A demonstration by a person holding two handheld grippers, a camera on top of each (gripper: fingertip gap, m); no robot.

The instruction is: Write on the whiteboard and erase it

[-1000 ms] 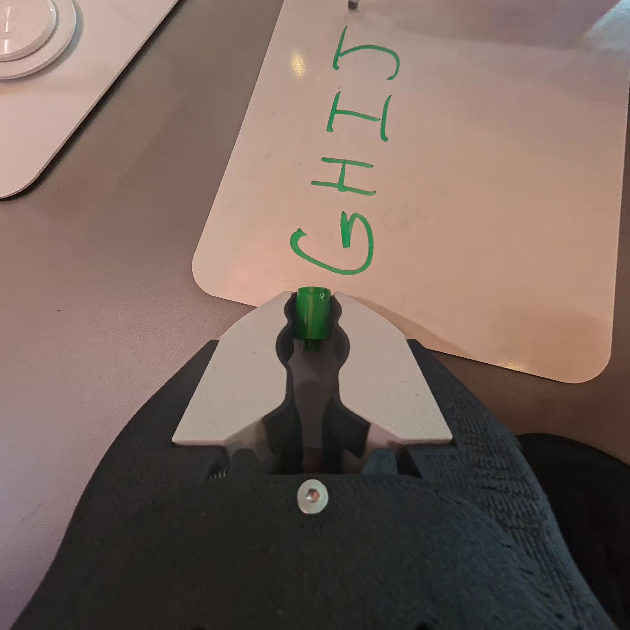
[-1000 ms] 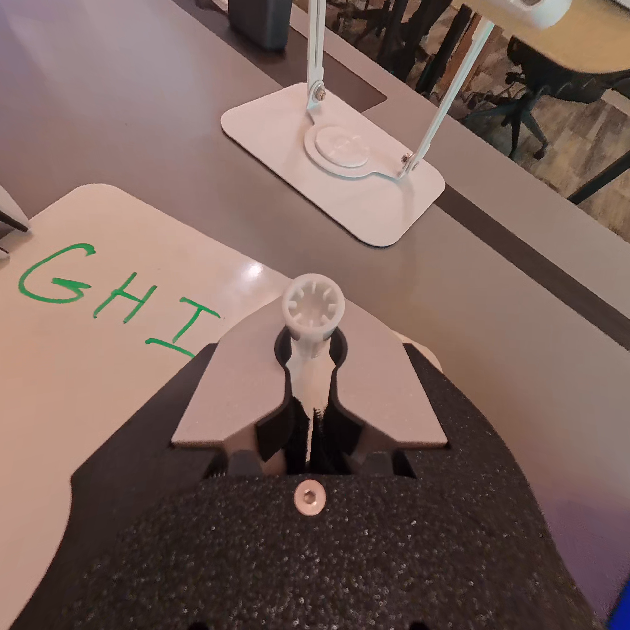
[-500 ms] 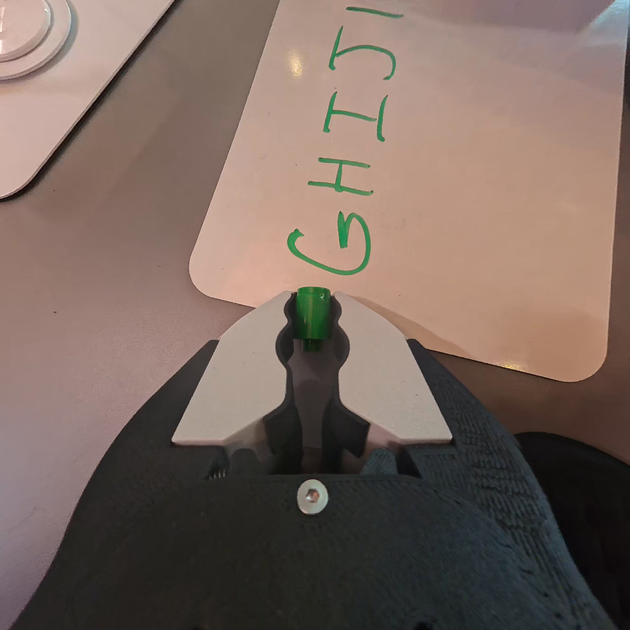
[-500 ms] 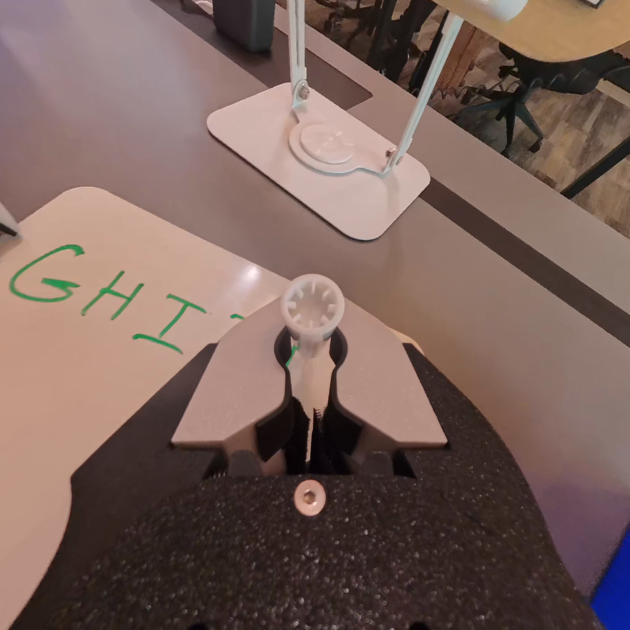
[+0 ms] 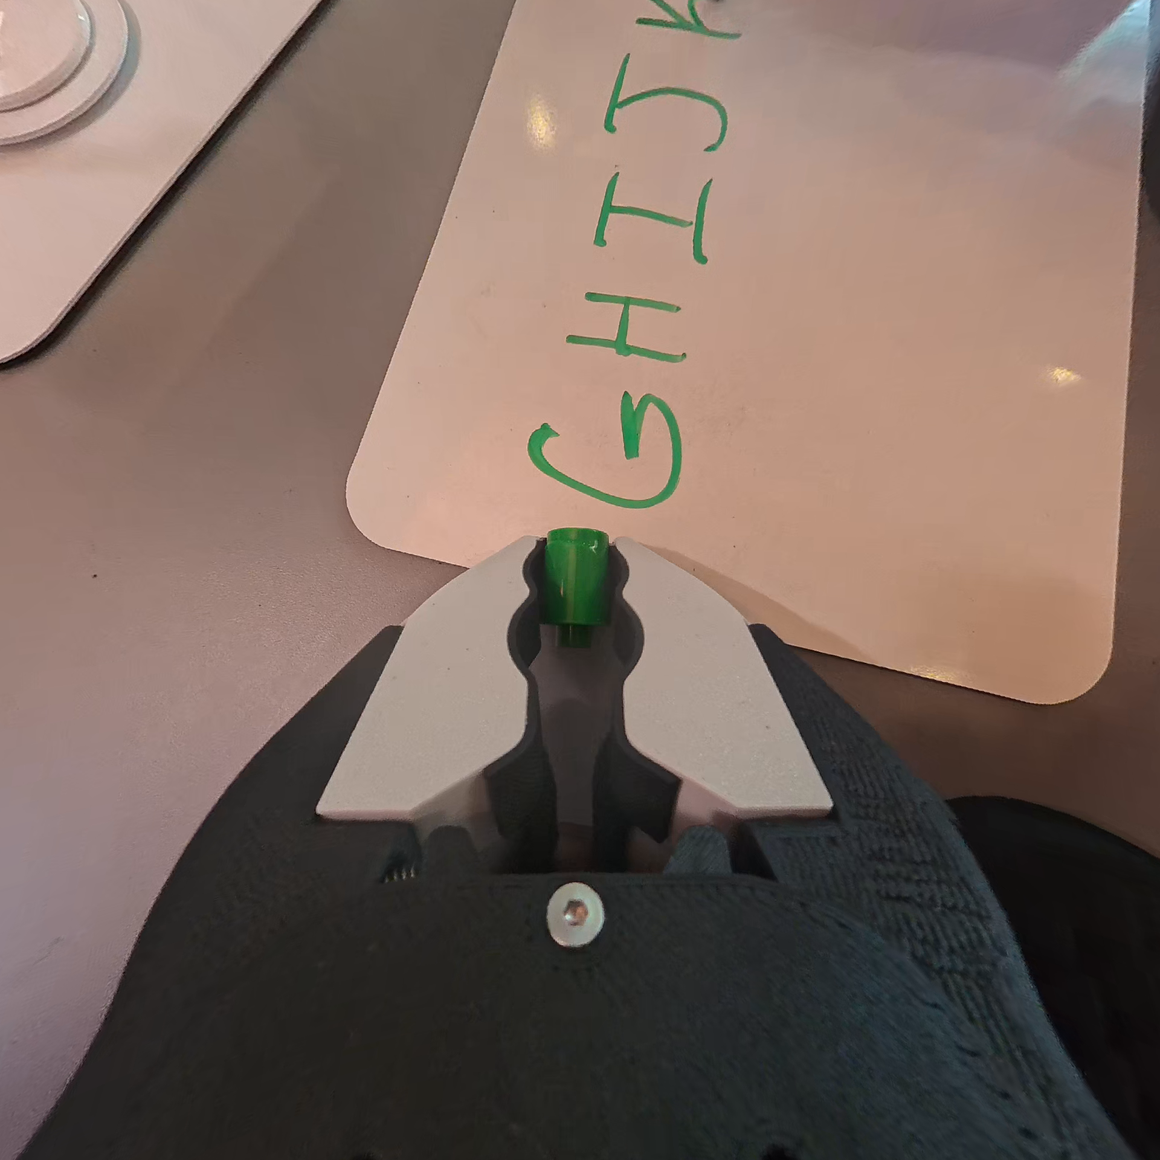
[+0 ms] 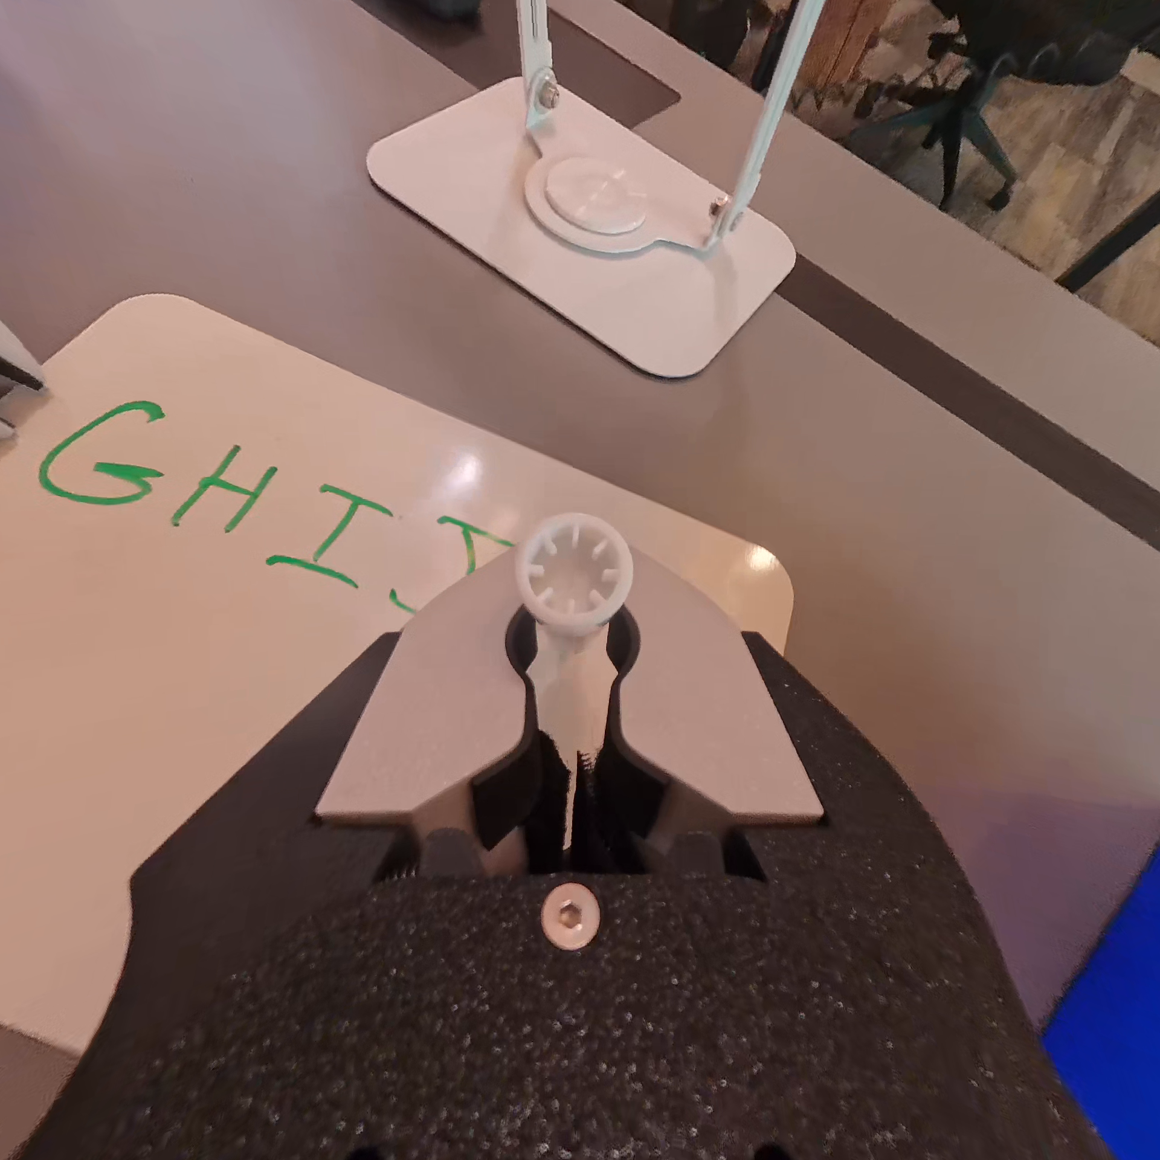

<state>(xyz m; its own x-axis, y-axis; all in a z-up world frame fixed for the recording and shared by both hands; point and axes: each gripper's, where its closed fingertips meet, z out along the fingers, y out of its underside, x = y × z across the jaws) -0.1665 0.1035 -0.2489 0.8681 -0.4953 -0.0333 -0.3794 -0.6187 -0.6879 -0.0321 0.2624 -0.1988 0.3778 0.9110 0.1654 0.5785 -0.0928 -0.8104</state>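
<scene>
A white whiteboard (image 5: 879, 376) lies flat on the brown table, with a row of several green letters (image 5: 646, 282) on it. My left gripper (image 5: 574, 546) is shut on a green marker cap (image 5: 574, 587) and rests at the board's near edge. My right gripper (image 6: 574, 558) is shut on a white marker (image 6: 574, 580), seen from its rear end, over the far end of the writing (image 6: 207, 496) on the whiteboard (image 6: 188, 659). The marker's tip is hidden under the fingers. A corner of the left gripper (image 6: 16, 376) shows at the left edge of the right wrist view.
A white flat stand base (image 6: 565, 207) with two thin white arms stands on the table beyond the board; it also shows in the left wrist view (image 5: 94, 157). A dark strip (image 6: 973, 389) crosses the table. A blue surface (image 6: 1117, 1004) is at lower right. Office chairs stand past the table edge. My hands' fingertips stand some 20 cm from each other.
New green strokes have appeared at the far end of the row of letters. My right gripper has moved along the board with the marker. My left gripper has stayed in place.
</scene>
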